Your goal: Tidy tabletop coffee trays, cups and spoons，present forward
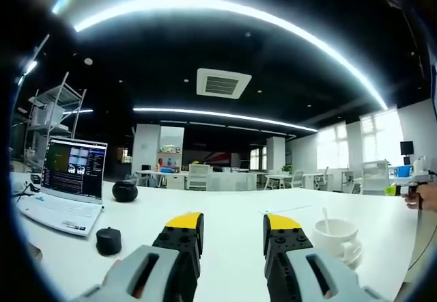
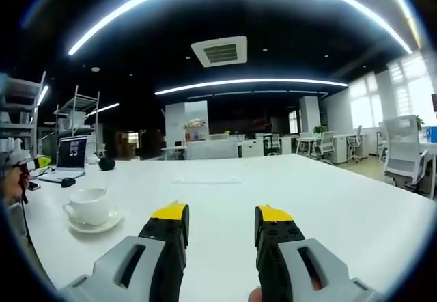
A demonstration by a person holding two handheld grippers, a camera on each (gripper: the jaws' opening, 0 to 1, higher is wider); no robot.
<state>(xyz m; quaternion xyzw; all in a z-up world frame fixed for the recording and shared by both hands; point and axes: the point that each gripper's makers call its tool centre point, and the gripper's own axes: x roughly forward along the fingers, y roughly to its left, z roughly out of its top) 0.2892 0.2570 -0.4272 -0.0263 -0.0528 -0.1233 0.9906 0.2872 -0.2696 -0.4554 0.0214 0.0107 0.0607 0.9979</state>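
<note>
I'm in a big open office with a dark ceiling (image 1: 171,49), long curved light strips (image 1: 225,15) and a square air vent (image 2: 220,51). Bright windows (image 1: 379,128) run along one side. White desks and office chairs (image 2: 403,153) sit further back, with metal shelving (image 1: 51,114) beside the laptop end.

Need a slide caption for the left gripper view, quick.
Open left tool above white table; cup with spoon to its right, laptop at left.

Left claw (image 1: 232,228), right claw (image 2: 221,220): grey slotted bodies, black jaws, yellow tips.
</note>
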